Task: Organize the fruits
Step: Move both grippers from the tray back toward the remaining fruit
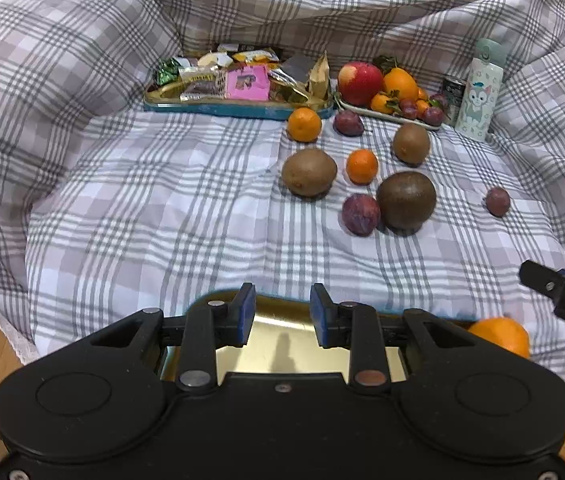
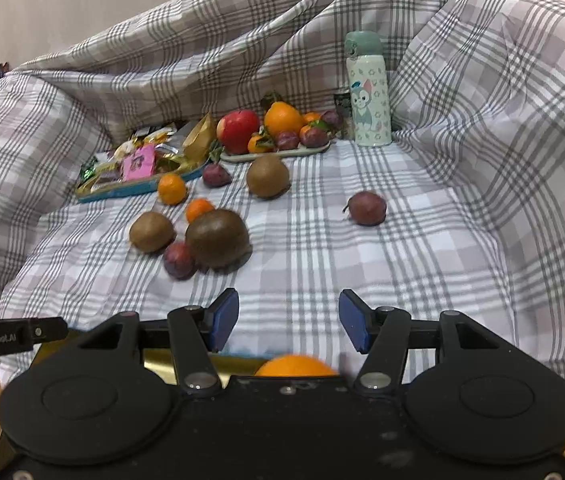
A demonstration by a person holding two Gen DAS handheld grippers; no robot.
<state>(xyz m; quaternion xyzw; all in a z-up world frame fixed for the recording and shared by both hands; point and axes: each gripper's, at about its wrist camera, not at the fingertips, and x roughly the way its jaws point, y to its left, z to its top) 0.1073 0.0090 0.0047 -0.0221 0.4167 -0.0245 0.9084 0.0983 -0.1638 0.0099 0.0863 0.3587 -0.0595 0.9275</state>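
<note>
Beyond gold tray [image 1: 282, 336] rim: bare (plaid) bedspread [image 1: 162, 220].

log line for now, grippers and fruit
left gripper narrow gap, empty, over gold tray | right gripper open, empty | orange by tray | kiwis and plums loose on bedspread

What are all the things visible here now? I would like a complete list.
kiwis: 3, brown, loose on bedspread
mandarins: 2, orange, among kiwis
plums: 3, purple, loose
fruit plate: 1, pale, back, piled with fruit
snack tray: 1, blue-rimmed, back left
bottle: 1, white-mint, back right
can: 1, dark, beside bottle
gold tray: 1, nearest, holds orange
left gripper: 1, black, open, over gold tray
right gripper: 1, black, open
</note>
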